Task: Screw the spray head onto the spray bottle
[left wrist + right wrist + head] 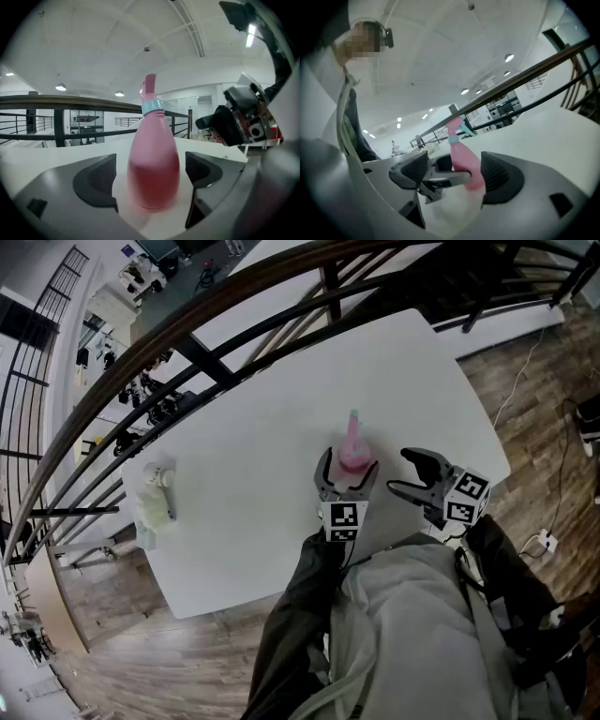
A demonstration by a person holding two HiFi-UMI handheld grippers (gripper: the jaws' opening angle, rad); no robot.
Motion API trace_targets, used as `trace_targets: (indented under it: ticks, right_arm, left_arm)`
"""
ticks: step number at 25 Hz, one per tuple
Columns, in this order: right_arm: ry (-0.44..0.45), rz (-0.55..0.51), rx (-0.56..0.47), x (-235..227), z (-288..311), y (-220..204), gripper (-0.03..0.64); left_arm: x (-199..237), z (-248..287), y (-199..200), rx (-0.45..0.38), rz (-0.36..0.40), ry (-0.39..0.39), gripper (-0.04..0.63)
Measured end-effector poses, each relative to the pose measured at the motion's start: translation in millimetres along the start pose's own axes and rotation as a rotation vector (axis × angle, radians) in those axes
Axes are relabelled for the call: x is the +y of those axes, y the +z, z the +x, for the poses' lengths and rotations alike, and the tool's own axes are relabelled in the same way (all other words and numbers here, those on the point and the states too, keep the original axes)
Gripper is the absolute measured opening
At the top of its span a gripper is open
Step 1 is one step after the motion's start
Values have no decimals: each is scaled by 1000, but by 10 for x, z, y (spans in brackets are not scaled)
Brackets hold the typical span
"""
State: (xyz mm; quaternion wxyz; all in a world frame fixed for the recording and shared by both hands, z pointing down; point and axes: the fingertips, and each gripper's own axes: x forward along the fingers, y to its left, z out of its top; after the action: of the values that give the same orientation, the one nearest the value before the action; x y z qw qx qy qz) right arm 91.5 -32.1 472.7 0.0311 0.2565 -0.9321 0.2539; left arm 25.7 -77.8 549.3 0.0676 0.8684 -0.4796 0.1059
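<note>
A pale, crumpled bundle (155,502) lies far left on the smooth white tabletop (262,427), with a dark railing (187,343) beyond. The bulbous pink spray bottle (352,448), teal-collared, stands upright between the left claw's (348,474) wide-spread jaws, with a gap on either side. The right claw (401,472), spread and empty, is just right of it.

- Bright, even indoor light; round ceiling lamps (60,87) and a strip light (251,33) glow overhead in the left gripper view.
- From the head view the smooth white worktop (262,484) looks nearly washed out, with only faint shadows.
- All three views bend strongly at the edges and have dark, rounded corners.
- The pink plastic spray bottle (153,159) is soft and blurred up close.
</note>
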Motion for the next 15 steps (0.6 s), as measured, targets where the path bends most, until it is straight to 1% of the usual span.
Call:
trace_targets:
  ticks: [2,3,5,6,7,8,10,11,12,13,15]
  right_arm:
    - [113,16,4,8,70,194,334]
    - [156,-15,32,3,115,260,334]
    - [216,-151,144,-30,225,314,370]
    - [247,-213,204,-44,280,326,376]
    - [283,-252,253,-50,327,342,380]
    - [321,-272,290,-47,368,361,380]
    - [386,-291,336,-33,441,394,380]
    - [406,-299,346,-37,481,404,380]
    - [418,-308,352,-54,526,407,380]
    - [425,-316,355,-77,575,406,380]
    - [441,-324,359,-114,670,398,380]
  left_arm:
    - [-1,87,-29,16,22,4,482]
    - [-15,132,-61,24,34,-3,482]
    - [-61,212,-115,34,59,-33,482]
    - [-77,240,-112,34,69,-46,482]
    - [-85,261,-101,35,77,-53,482]
    - [-83,283,-94,42,85,-51,482]
    - [-51,333,-107,82,118,-22,482]
    - [-46,358,-121,107,142,-13,480]
    - [-67,377,-131,125,164,-24,477]
    - [-118,387,-135,131,179,-58,451]
    - [-264,373,-131,111,185,-165,448]
